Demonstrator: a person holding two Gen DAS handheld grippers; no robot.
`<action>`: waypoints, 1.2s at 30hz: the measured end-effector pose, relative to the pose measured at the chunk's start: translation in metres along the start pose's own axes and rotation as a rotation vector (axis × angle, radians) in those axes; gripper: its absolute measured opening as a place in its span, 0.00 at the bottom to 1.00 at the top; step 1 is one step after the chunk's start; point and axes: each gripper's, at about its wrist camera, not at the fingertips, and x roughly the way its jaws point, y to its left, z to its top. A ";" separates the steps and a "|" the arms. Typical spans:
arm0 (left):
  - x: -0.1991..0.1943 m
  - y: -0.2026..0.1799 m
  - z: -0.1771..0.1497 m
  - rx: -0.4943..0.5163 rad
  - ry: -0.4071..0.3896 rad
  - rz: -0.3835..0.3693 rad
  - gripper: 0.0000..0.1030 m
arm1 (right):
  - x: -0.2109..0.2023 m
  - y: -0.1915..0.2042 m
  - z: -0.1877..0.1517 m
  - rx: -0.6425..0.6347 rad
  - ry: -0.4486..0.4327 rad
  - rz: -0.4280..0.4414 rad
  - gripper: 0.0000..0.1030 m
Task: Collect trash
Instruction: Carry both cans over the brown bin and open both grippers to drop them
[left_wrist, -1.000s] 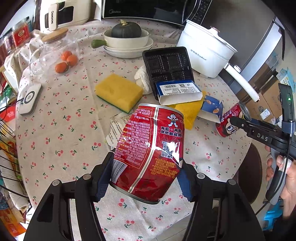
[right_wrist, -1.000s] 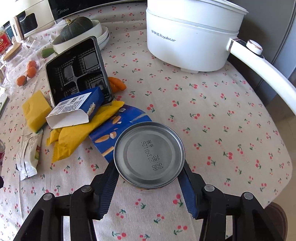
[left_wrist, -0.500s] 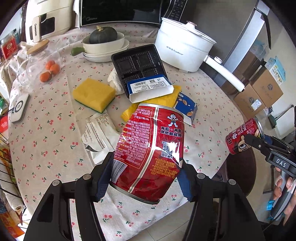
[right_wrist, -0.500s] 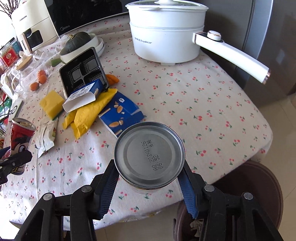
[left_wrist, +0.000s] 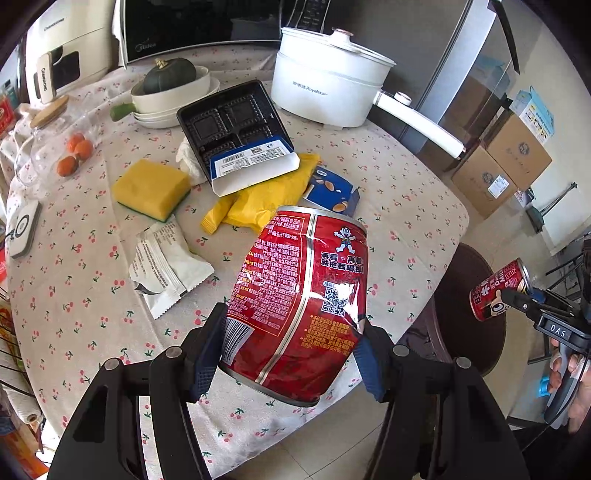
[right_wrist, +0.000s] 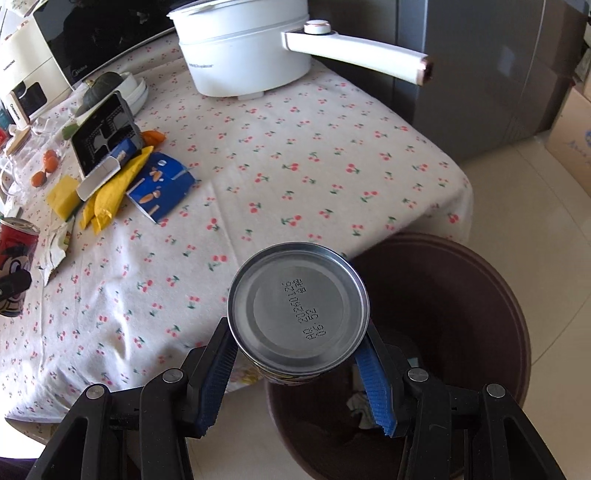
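We have a round table under a cherry-print cloth as our landmark. Just off its near edge, on the floor, stands a dark brown round plastic bin with some scraps inside.

Our right gripper hangs off the table's edge, over the bin's rim. Its blue pads are closed partway on a red drink can with a silver end, which is turned toward the camera.

Our left gripper is above the table's near edge. Its jaws are also closed partway, on a dented red aluminium drink can with white print, gripped low on the body and tilted.

Left on the table, toward its middle: a black plastic compartment tray, a yellow sponge, a yellow wrapper, a blue-and-white carton sleeve, a blue snack packet and a white crinkled sachet.

We judge both cans empty: light, thin-walled, smooth and easily crushed. Gripping across the mid-body with gentle pressure should suit them. The wrappers look limp and slippery, so we would pinch them at an edge.
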 end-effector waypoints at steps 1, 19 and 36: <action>0.001 -0.004 0.000 0.006 0.002 -0.003 0.64 | 0.000 -0.009 -0.004 0.010 0.006 -0.008 0.54; 0.039 -0.130 0.002 0.168 0.033 -0.112 0.64 | -0.019 -0.109 -0.056 0.133 0.023 -0.088 0.54; 0.096 -0.233 -0.032 0.411 0.129 -0.189 0.64 | -0.029 -0.150 -0.076 0.187 0.023 -0.125 0.54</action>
